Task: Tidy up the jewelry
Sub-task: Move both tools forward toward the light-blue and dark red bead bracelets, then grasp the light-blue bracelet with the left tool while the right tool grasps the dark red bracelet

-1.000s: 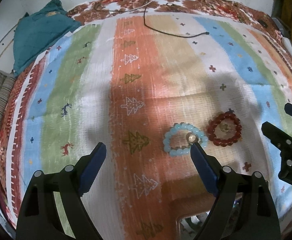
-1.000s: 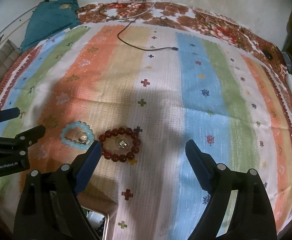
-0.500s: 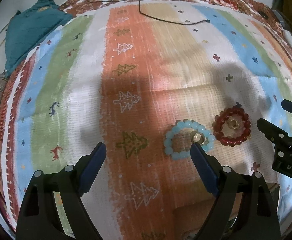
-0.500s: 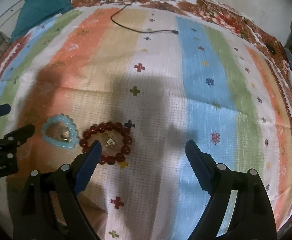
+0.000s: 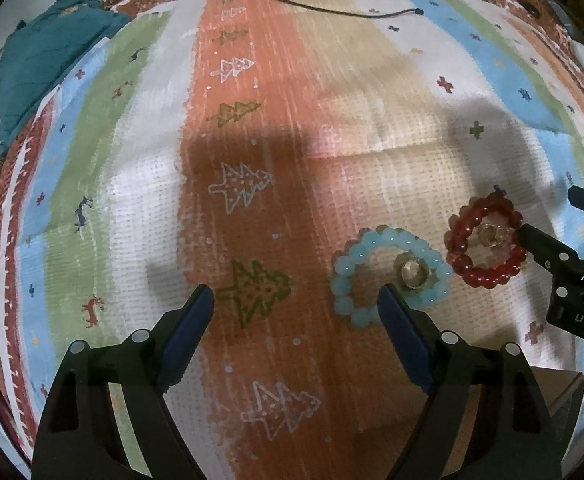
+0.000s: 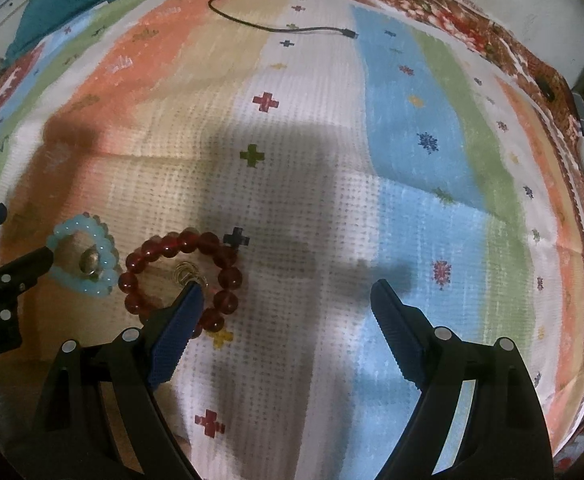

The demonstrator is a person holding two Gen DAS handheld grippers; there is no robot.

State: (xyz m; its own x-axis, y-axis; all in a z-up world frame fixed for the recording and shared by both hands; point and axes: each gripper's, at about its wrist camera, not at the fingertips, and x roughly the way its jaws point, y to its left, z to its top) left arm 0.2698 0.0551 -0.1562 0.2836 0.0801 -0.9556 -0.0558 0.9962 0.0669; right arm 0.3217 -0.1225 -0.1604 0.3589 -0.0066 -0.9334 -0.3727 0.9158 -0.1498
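A light blue bead bracelet (image 5: 388, 276) lies on the striped cloth with a ring (image 5: 413, 274) inside it; it also shows in the right wrist view (image 6: 83, 260). To its right lies a dark red bead bracelet (image 5: 486, 246) with a gold ring (image 5: 492, 235) inside; in the right wrist view the red bracelet (image 6: 179, 276) holds the gold ring (image 6: 187, 272). My left gripper (image 5: 296, 304) is open and empty, its right finger next to the blue bracelet. My right gripper (image 6: 287, 300) is open and empty, its left finger over the red bracelet's near side.
A striped patterned cloth (image 5: 251, 160) covers the surface. A black cable (image 6: 275, 28) lies at the far side. A teal cloth (image 5: 47, 64) sits at the far left. A cardboard box edge (image 5: 556, 388) shows at the near right.
Both grippers have moved forward and down toward the bracelets, which now look larger and closer. Both stay open. The bracelets and rings have not moved.
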